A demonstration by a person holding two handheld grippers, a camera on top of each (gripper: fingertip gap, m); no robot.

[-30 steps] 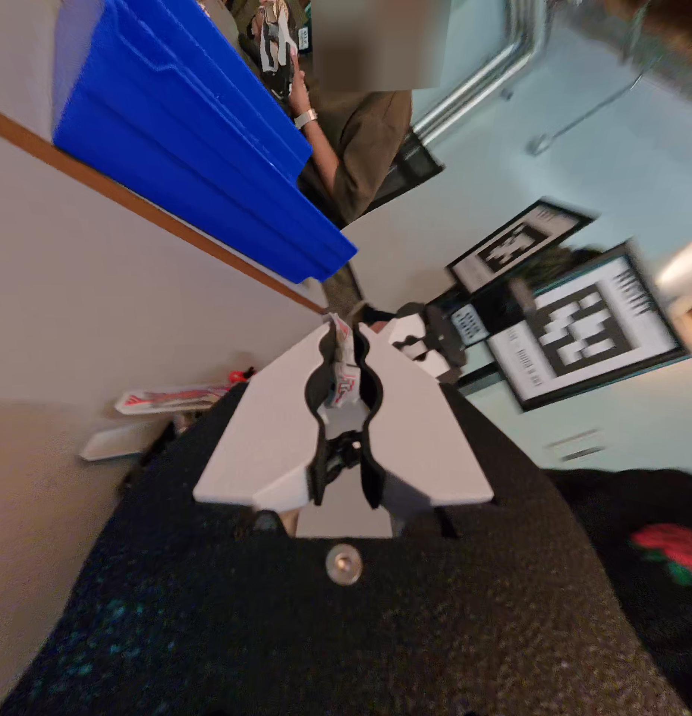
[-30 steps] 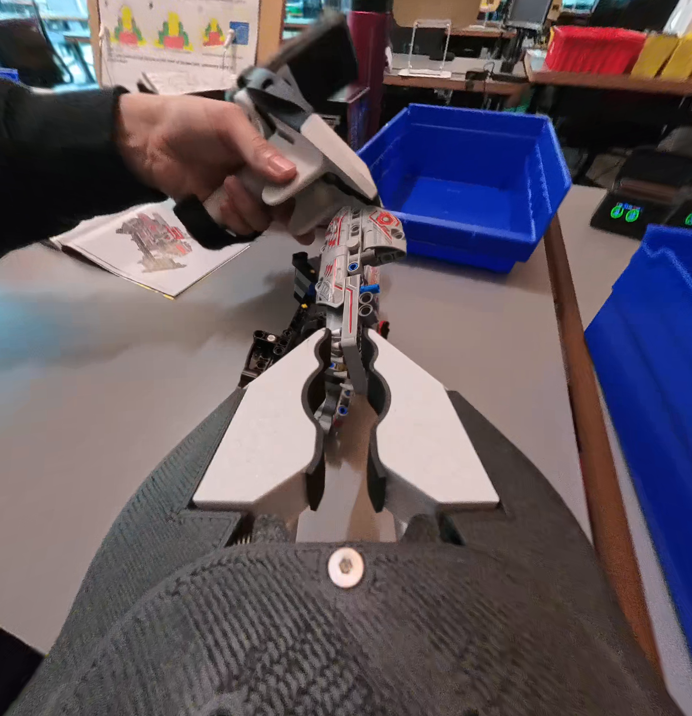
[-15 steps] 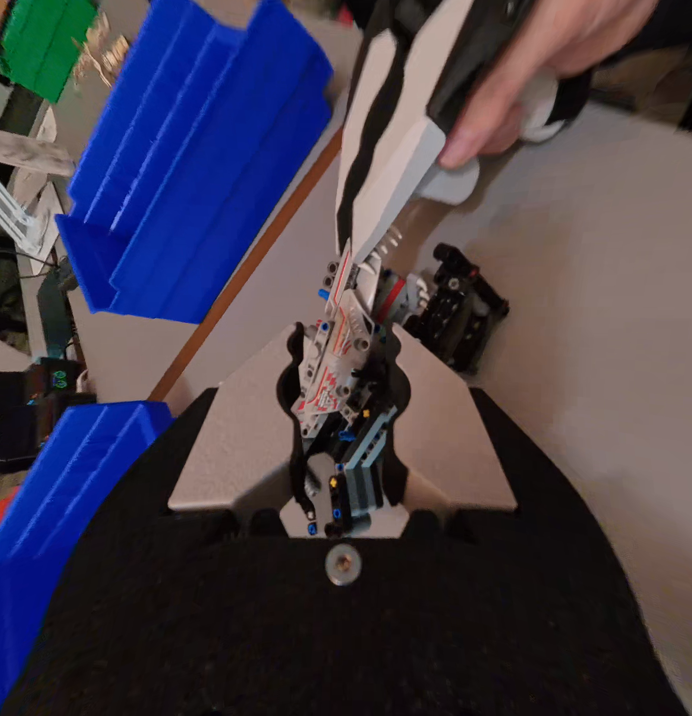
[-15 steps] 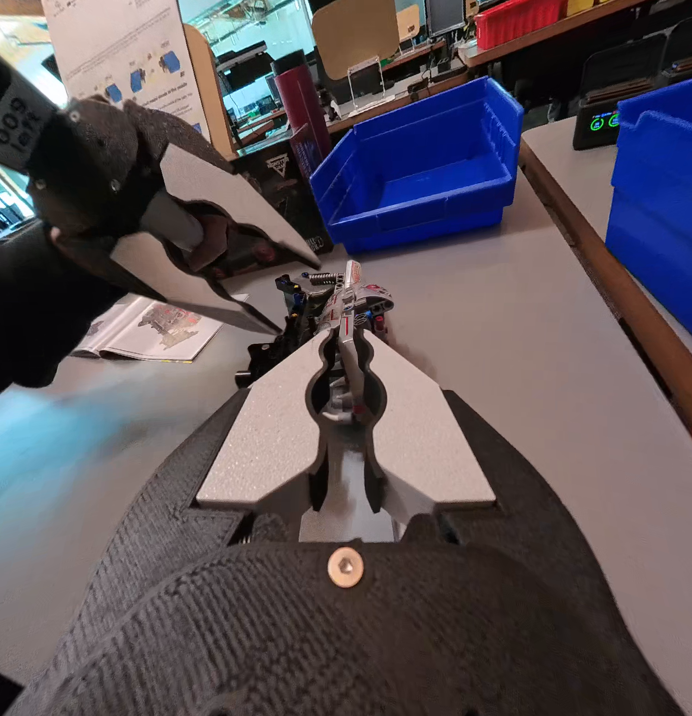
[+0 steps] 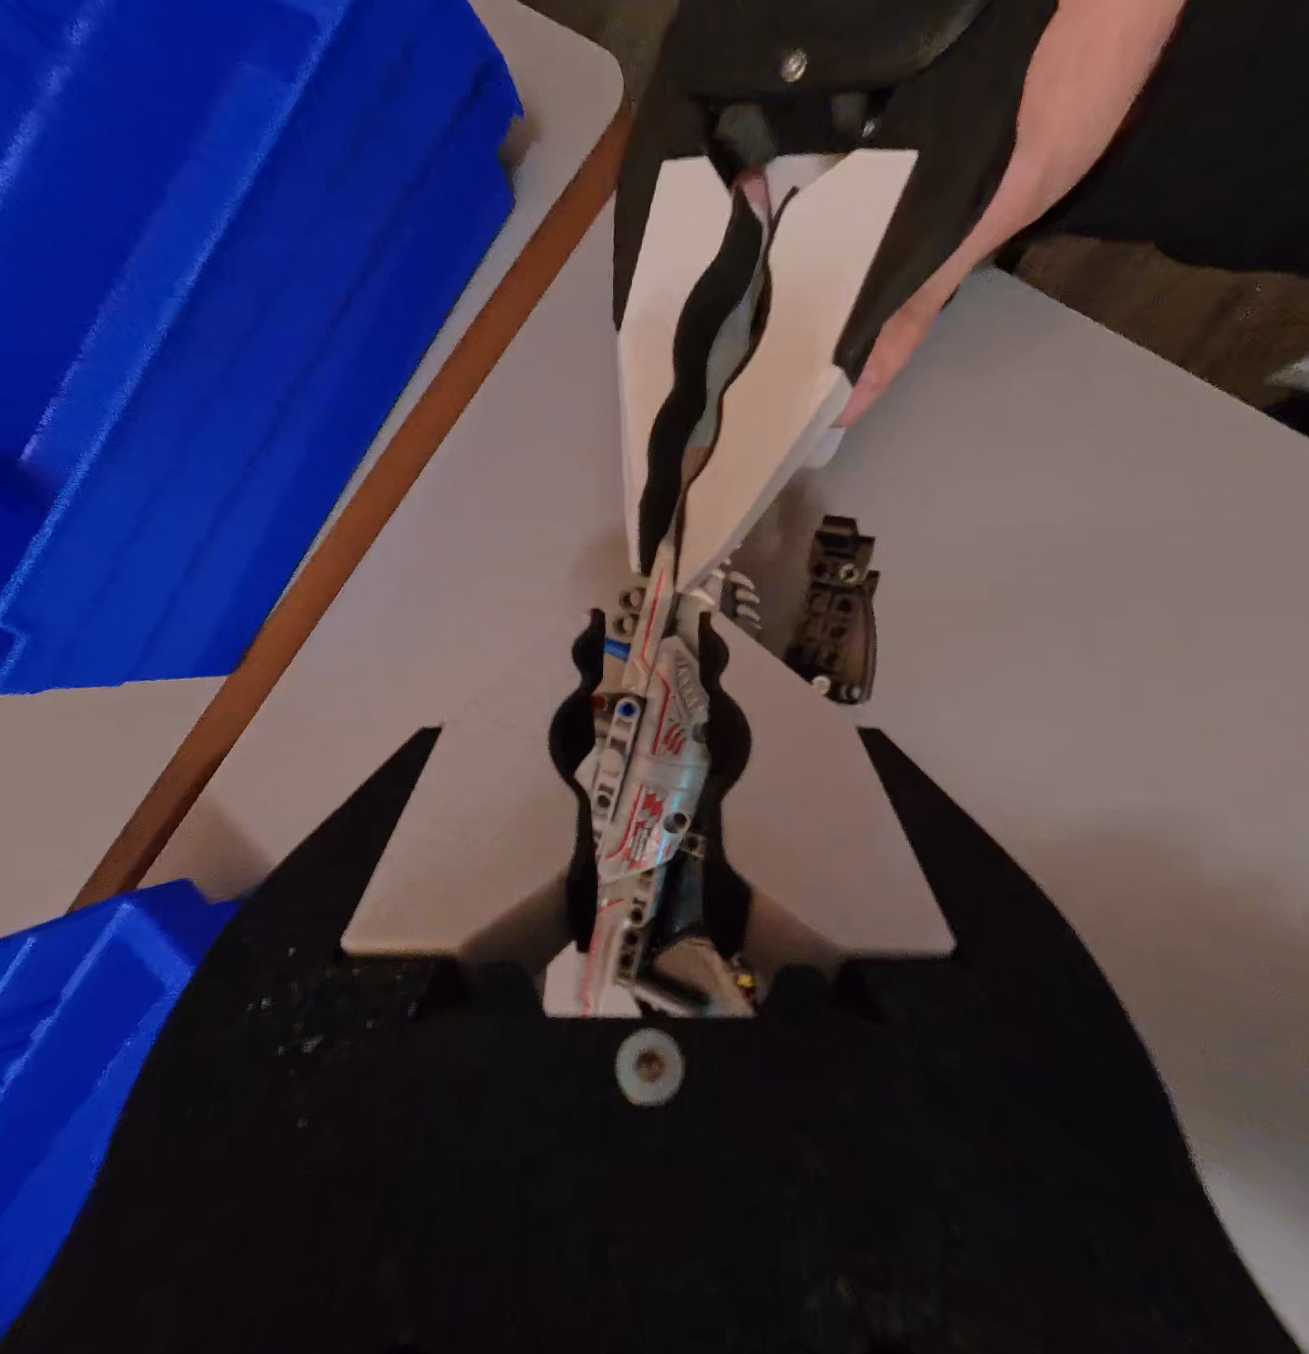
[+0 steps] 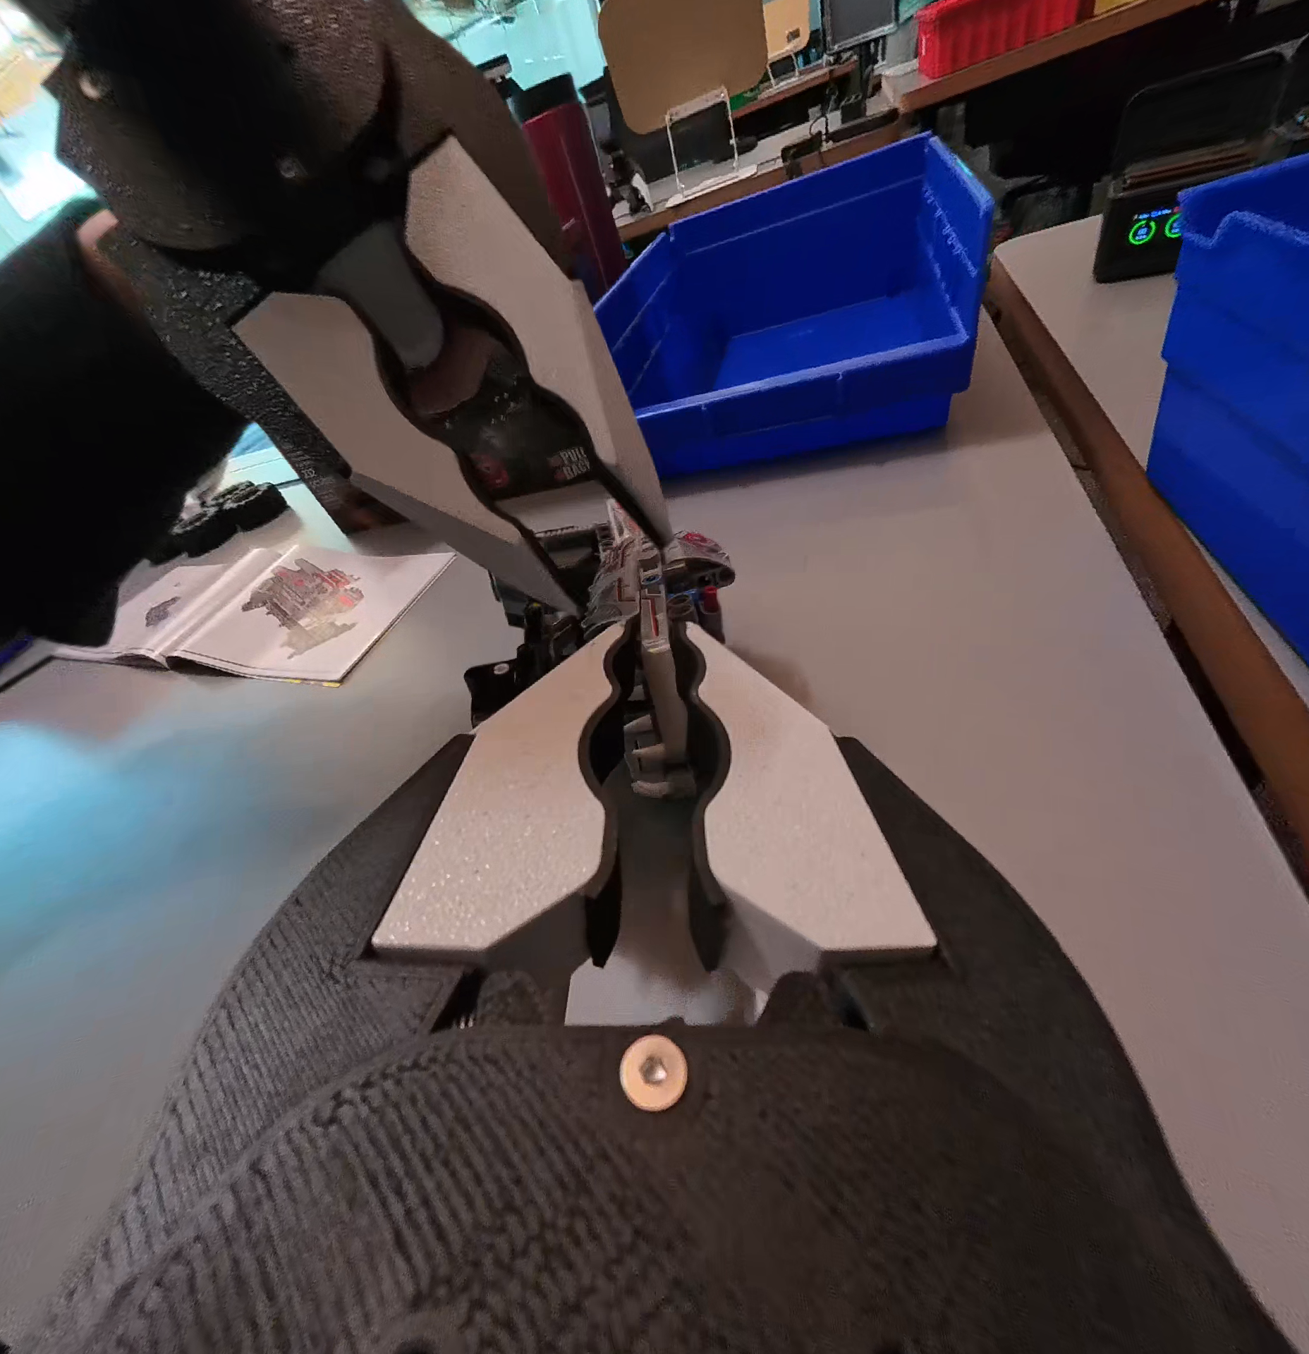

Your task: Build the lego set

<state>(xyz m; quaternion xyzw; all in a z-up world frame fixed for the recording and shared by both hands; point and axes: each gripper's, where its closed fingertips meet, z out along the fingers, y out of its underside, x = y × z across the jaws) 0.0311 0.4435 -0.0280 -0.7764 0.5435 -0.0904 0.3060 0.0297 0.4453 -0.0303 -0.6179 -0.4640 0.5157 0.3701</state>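
Lego model [image 5: 648, 762] sits between both tools above the grey table [image 5: 1040, 659], a grey panelled assembly with red markings and a dark chassis part [image 5: 835, 623] behind it. In the right wrist view, the right hand-held gripper [image 6: 655, 645] is clenched on a thin grey panel of the model, which runs back between its fingers; this looks like the steadying grip. The left hand-held gripper [image 6: 622, 579] comes down steeply from above, and its tips meet the top of the model. Its jaws stand fairly wide, with the model lying between them in the left wrist view; whether they press on it I cannot tell. Probably one tool braces while the other seats or adjusts a piece. An open instruction booklet [image 6: 270, 615] lies left of the model, and blue bins [image 6: 805, 322] stand beyond it.
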